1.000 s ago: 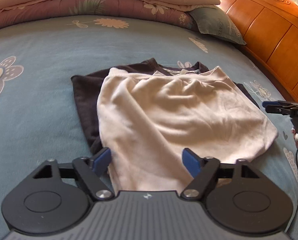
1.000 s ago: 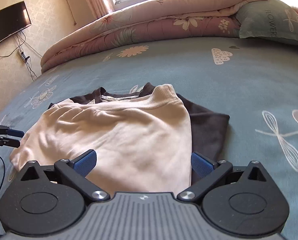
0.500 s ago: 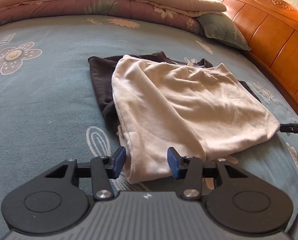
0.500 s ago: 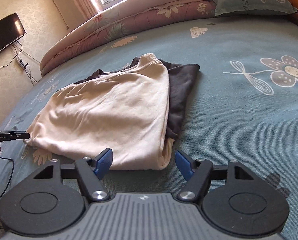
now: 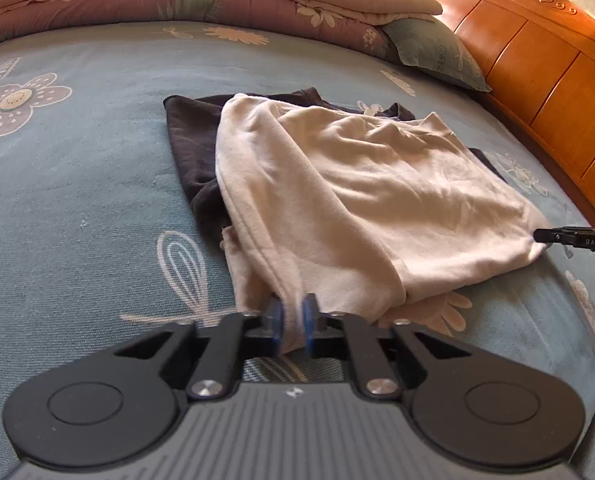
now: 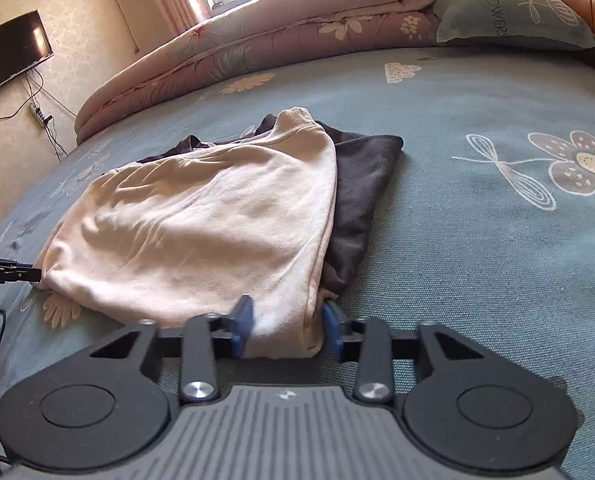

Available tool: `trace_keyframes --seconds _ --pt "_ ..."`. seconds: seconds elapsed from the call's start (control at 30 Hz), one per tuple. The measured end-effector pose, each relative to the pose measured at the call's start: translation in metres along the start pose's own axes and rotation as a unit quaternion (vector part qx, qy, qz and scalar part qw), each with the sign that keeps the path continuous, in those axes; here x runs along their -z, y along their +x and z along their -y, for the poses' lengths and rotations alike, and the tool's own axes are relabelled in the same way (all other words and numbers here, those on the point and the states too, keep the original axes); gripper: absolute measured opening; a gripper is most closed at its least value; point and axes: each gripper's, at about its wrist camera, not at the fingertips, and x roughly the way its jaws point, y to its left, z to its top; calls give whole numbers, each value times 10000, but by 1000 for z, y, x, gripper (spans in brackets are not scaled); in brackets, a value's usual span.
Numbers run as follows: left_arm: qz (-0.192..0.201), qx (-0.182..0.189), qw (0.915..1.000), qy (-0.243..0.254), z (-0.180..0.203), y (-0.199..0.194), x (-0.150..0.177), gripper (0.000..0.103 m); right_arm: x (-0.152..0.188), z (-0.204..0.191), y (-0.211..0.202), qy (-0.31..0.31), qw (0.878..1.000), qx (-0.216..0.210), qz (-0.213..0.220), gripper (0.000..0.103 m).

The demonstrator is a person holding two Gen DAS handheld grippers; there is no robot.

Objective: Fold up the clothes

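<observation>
A cream garment point(image 5: 357, 200) lies folded at the centre of both views on a teal flowered bedspread point(image 5: 77, 168), overlapping a dark garment point(image 5: 193, 152) beneath it. The left gripper point(image 5: 291, 320), at the lower centre, is pinched narrowly on the cream garment's near corner. The right gripper point(image 6: 287, 326) sits around the other corner, its blue pads partly closed against the cloth. A rolled quilt point(image 6: 257, 36), a pillow point(image 6: 509, 8) and a wooden headboard point(image 5: 537, 64) line the top edge.
</observation>
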Motion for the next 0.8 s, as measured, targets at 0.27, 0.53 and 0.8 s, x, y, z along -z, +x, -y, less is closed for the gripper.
trace_keyframes --seconds 0.27,0.53,0.8 --pt "-265 -172 9995 -92 -17 -13 -10 6 -13 7 -11 -172 9955 920 -116 2" --pt "16 -91 9995 -299 -21 -39 -24 27 -19 8 -33 -134 9971 747 -53 13" --pt "189 62 9998 -5 5 18 -87 48 -77 -30 25 -468 9986 234 100 25"
